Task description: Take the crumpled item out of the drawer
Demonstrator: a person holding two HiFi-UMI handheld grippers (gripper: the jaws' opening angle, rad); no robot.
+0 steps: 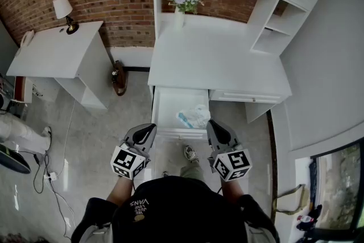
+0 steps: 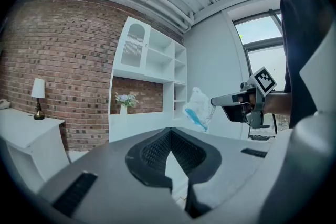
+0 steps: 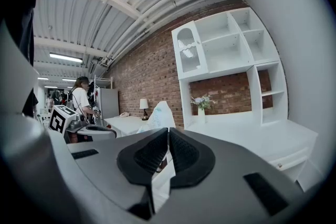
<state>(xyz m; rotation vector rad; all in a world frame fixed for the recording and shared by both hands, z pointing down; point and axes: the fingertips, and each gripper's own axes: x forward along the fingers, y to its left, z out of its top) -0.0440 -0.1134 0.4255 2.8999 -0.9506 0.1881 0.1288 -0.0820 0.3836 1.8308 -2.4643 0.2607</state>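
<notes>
The white drawer (image 1: 165,108) under the desk stands pulled out. A crumpled white plastic item with a blue patch (image 1: 193,116) shows over the drawer in the head view. My right gripper (image 1: 211,123) is shut on it. The left gripper view shows the crumpled item (image 2: 199,108) hanging in the air from the right gripper's tip (image 2: 215,101). In the right gripper view the crumpled item (image 3: 158,115) sticks out past the closed jaws (image 3: 168,131). My left gripper (image 1: 150,128) hovers at the drawer's front left corner, shut (image 2: 170,132) with nothing in it.
The white desk (image 1: 216,60) carries a vase of flowers (image 1: 182,5), with shelves (image 1: 284,14) at its right. A side table (image 1: 51,54) with a lamp (image 1: 65,11) stands at the left. My shoe (image 1: 190,153) is below the drawer. Cables (image 1: 48,176) lie on the floor.
</notes>
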